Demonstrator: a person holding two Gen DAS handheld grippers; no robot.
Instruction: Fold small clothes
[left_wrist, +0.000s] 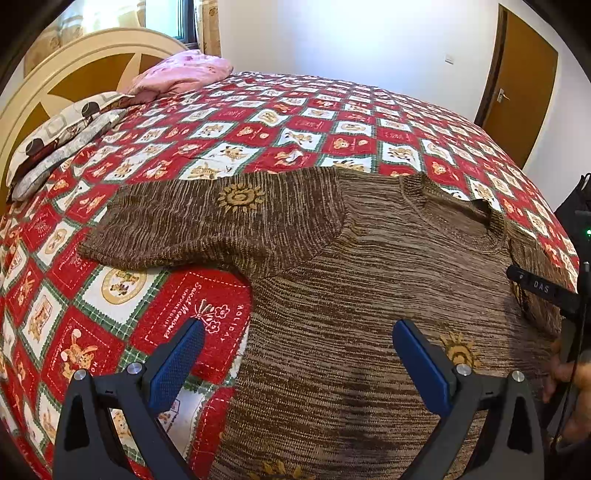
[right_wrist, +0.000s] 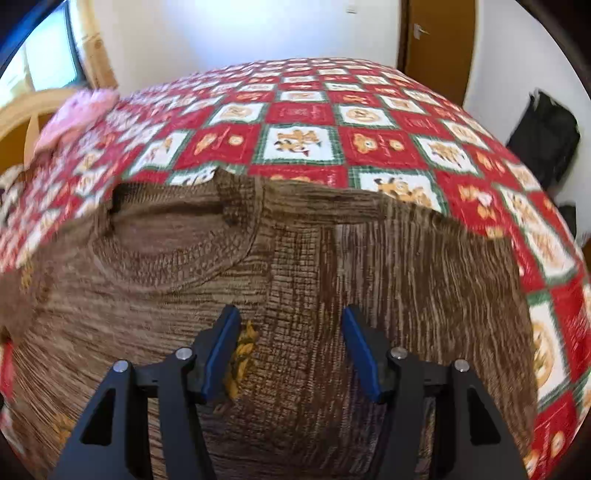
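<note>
Both claws are released over 1 brown knit sweater (left_wrist: 369, 266) lying flat on the quilted bed (left_wrist: 295, 122): left gripper (left_wrist: 298, 332) wide apart, right gripper (right_wrist: 291, 317) narrower, neither grasping anything. Beyond lie 2 pillows (left_wrist: 110, 107).

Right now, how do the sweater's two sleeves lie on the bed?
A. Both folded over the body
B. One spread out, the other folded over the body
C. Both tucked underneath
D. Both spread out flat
B: one sleeve stretches flat over the quilt; the other sleeve lies folded across the sweater.
</note>
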